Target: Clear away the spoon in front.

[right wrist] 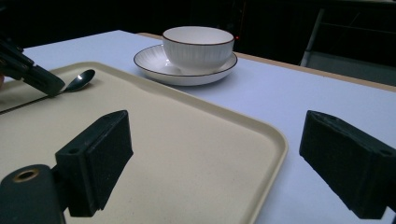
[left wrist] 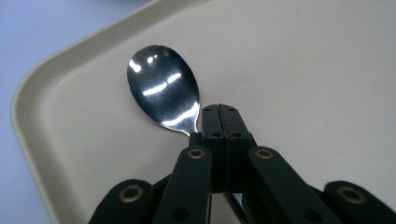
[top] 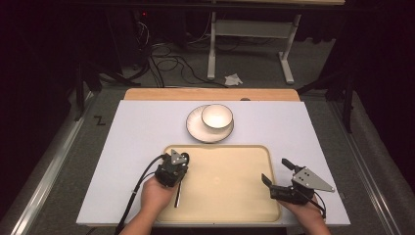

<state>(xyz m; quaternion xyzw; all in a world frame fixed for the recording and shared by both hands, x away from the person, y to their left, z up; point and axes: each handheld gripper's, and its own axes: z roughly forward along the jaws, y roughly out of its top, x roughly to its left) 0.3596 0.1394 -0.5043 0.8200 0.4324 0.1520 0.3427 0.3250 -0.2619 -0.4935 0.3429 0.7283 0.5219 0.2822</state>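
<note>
The left tongs [top: 179, 161] have their jaws pressed together on the neck of a spoon [left wrist: 162, 91], just where the bowl narrows into the handle. A pinch there keeps the shiny bowl out in front and the long handle trailing back under the tool, so the spoon seems easy to steer. It sits low over the near-left corner of the cream tray [top: 225, 196], the bowl at or just above the tray floor; I cannot tell if it touches.

The right tongs [top: 277, 172] have their jaws spread wide with nothing between them, hovering over the tray's right rim. They look parked out of the way, ready to steady the tray or take over if needed.

Beyond the tray, on the white table [top: 132, 127], a white bowl [top: 217, 116] stands on a ribbed saucer [top: 195, 128], set towards the saucer's right side rather than centred. Both are well apart from the spoon and are probably where it is headed.

As for writing, a dark mark shaped like a Z [top: 100, 120] lies on the grey floor to the table's left. No brands or labels are readable on the dishes, tray or tools.
</note>
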